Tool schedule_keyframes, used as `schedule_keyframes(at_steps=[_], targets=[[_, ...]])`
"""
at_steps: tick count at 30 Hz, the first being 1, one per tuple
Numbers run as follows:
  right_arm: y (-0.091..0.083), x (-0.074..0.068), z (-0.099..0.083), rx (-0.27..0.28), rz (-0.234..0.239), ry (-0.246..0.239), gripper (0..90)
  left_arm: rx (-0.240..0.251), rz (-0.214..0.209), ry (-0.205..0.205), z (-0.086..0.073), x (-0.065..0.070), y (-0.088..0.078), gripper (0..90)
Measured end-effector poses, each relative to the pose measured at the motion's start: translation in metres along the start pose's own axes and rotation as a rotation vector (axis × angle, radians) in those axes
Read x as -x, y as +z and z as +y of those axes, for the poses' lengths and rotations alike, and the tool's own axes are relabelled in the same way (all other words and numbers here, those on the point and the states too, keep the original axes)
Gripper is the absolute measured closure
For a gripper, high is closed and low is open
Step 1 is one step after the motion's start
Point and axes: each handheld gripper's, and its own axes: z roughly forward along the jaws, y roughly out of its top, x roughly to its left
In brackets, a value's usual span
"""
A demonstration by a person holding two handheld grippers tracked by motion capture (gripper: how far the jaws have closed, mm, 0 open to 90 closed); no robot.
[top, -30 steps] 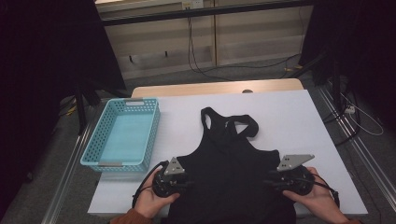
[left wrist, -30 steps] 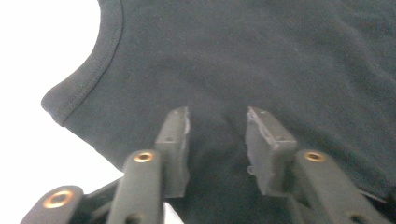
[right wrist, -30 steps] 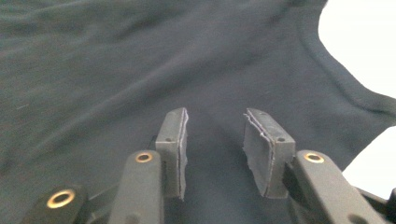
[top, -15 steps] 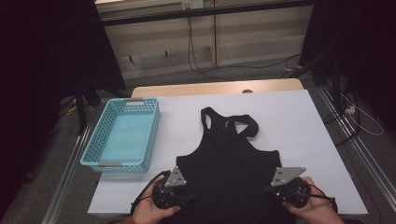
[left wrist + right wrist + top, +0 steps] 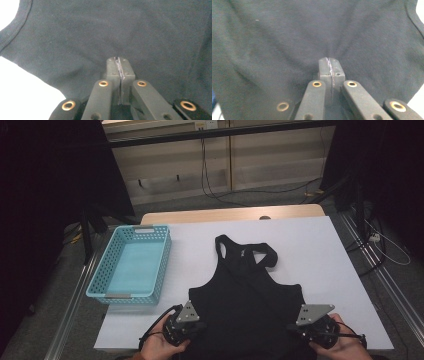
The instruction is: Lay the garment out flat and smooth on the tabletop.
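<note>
At near table edge: L hand-held gripper [image 5: 119, 65] & R hand-held gripper [image 5: 330, 64] both clamped on black tank top [image 5: 247, 295] hem.

The top [image 5: 247, 290] lies flat on the table [image 5: 320, 245], near the front edge. The basket [image 5: 131, 262] sits on the table to its left, just beside it.

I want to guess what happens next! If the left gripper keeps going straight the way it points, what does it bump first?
Probably just more of the black top. The left gripper is shut, with its tips on the cloth, which fills the way ahead. The basket sits off to the side, out of its line.
</note>
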Motion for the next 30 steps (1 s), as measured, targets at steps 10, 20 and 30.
schedule_keyframes(at_steps=[10,20,30], targets=[[-0.002,-0.015,0.001,-0.009,0.052,-0.033,90.0,-0.018,-0.076,-0.031,-0.016,0.007,-0.017,90.0],[-0.006,-0.021,0.000,0.000,0.081,-0.013,90.0,0.006,-0.133,-0.059,-0.025,0.015,-0.029,89.8],[-0.006,0.015,0.016,0.141,-0.006,0.116,61.7,0.106,-0.046,-0.103,-0.004,-0.005,-0.016,47.7]])
